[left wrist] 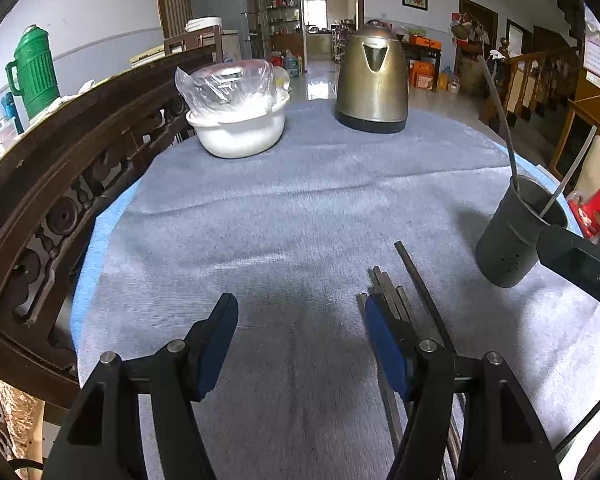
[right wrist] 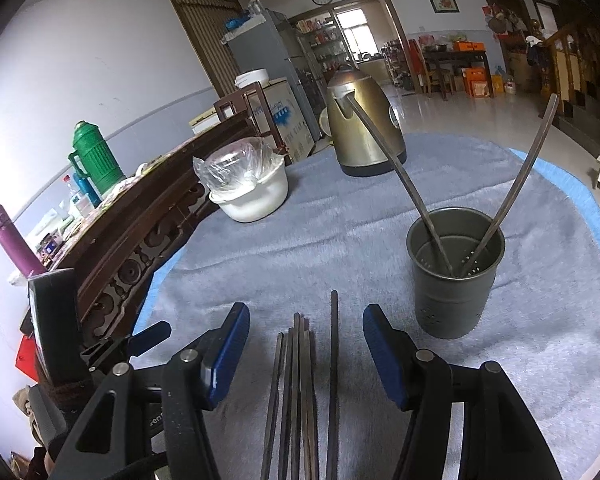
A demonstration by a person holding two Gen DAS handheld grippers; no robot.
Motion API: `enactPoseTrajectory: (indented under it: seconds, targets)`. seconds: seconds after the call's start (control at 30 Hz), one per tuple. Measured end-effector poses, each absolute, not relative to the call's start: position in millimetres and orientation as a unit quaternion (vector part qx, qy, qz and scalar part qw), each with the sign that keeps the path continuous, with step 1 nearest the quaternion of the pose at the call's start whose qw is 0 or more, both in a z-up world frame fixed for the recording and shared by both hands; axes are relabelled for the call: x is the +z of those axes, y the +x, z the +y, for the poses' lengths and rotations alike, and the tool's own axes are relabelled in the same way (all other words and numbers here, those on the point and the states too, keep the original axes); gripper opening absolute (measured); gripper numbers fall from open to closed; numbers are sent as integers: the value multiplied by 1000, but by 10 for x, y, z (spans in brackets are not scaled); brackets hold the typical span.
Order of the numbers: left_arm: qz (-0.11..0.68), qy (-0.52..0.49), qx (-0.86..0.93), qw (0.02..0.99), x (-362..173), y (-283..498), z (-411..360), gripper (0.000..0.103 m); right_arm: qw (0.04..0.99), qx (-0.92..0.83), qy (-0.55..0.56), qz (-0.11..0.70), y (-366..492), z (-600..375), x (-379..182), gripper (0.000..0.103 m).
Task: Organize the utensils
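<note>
A grey cloth (right wrist: 340, 216) (over blue) bears chopsticks (right wrist: 300, 380), holder (right wrist: 452, 280), kettle (right wrist: 364, 128), bowl (right wrist: 260, 196).

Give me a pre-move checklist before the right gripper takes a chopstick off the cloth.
1. Right gripper open, nothing held: ok.
2. Loose chopsticks between its fingers: ok.
3. One chopstick singled out: not ok, several lie bunched; one lies apart.
4. Holder upright with room, two chopsticks inside: ok.
5. Left gripper open, empty: ok.
6. Kettle and bowl away from the holder: ok.
</note>
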State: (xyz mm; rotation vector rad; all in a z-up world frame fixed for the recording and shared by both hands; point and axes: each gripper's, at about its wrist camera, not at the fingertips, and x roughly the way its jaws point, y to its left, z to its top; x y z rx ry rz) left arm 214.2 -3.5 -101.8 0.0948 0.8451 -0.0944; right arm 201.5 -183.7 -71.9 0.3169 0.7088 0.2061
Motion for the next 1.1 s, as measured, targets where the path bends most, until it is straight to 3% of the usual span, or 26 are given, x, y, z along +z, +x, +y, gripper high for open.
enactPoseTrajectory:
  seconds: [1.1]
  targets:
    - [457, 42, -52, 887, -1430, 2680, -35, 67, 894, 73, 165, 410, 2682, -1830, -1218, 63]
